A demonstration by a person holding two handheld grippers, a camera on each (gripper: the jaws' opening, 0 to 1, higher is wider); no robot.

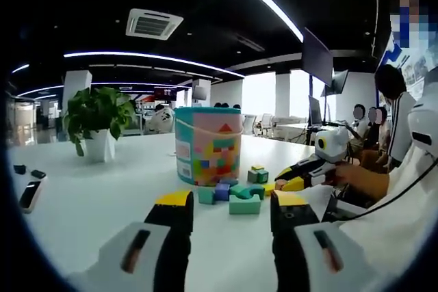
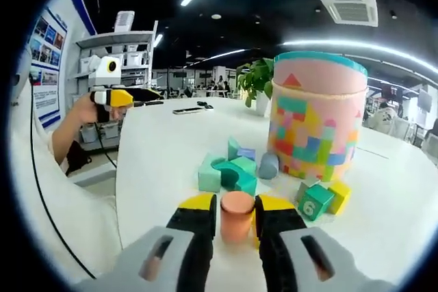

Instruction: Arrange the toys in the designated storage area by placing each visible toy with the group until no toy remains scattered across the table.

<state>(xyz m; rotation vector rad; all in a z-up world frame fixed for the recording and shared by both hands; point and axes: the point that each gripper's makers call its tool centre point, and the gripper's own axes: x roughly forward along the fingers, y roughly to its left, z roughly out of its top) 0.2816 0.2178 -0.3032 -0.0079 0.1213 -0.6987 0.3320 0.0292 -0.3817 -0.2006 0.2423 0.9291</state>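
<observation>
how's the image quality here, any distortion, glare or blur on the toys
Left gripper view: strong fisheye bending of the ceiling lights, bright windows blown out behind, the blocks by the bucket fairly sharp. Right gripper view: same curvature, the orange cylinder between the jaws slightly soft, the green block readable.

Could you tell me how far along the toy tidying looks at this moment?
Done: several blocks already cluster beside the patterned tub. In hand: the right tool grips an orange cylinder. Left: placing it with the group; the left tool is open and empty.
</observation>
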